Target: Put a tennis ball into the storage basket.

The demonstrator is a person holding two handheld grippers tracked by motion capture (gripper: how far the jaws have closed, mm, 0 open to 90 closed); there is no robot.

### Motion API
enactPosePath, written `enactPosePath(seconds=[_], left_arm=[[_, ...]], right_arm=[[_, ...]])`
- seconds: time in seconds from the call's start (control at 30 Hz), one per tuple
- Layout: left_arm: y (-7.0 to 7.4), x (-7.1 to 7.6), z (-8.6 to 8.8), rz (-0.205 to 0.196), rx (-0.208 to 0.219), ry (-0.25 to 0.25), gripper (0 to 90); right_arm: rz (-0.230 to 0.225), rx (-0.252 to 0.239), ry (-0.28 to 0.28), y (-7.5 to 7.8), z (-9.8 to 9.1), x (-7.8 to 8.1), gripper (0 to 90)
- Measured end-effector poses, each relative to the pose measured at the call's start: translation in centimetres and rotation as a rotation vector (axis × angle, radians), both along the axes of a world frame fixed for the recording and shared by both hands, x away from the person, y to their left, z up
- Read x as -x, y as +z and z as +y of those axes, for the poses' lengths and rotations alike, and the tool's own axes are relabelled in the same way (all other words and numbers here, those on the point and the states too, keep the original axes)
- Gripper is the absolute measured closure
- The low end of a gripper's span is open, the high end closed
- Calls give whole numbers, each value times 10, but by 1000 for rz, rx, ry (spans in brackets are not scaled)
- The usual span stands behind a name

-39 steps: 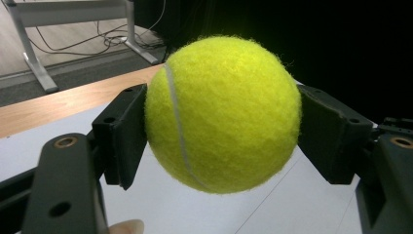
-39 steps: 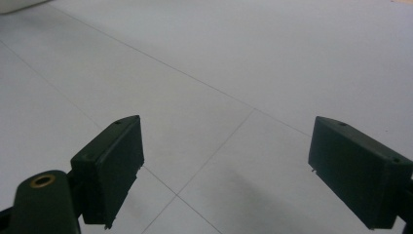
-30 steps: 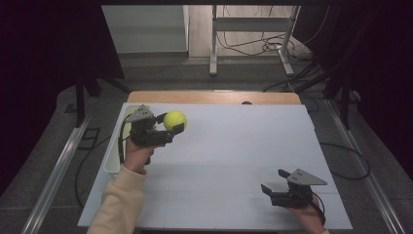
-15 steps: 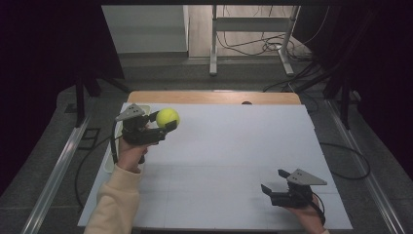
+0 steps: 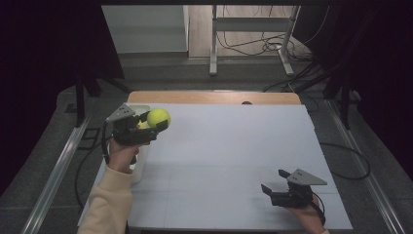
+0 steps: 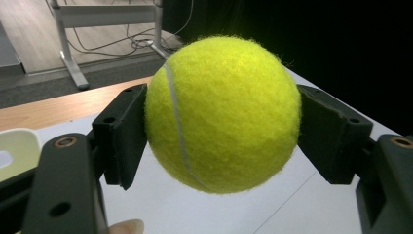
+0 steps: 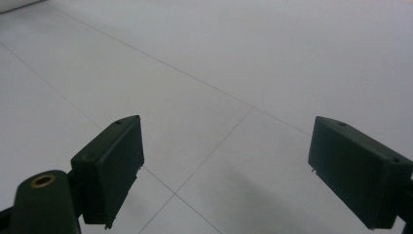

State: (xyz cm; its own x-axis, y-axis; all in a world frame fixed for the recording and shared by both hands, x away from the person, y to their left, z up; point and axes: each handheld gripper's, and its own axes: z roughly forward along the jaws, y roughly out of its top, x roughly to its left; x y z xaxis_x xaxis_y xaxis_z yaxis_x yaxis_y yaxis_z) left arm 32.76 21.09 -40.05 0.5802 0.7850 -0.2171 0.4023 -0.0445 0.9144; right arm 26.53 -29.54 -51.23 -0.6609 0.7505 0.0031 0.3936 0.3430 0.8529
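Left gripper [image 5: 155,127] fingers [image 6: 122,134] clamp a yellow tennis ball [image 6: 221,113] above the white surface's [image 5: 234,161] far-left corner.
Held only at its sides, the ball could slip and roll away. Right gripper [image 5: 273,183] rests near, fingers wide, empty.

Cream tray [image 6: 14,151] — cut off at the left edge, partly behind the left gripper [image 6: 221,131]
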Motion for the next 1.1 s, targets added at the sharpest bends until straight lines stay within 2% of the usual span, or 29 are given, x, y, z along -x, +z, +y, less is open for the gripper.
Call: enactPosePath(seconds=[0.67, 1.1], left_arm=[[-3, 5, 26, 11, 1, 60, 258], [-10, 5, 50, 35, -14, 126, 259]], right_arm=[[0, 2, 0, 0, 0, 0, 136], [2, 4, 0, -1, 0, 0, 135]])
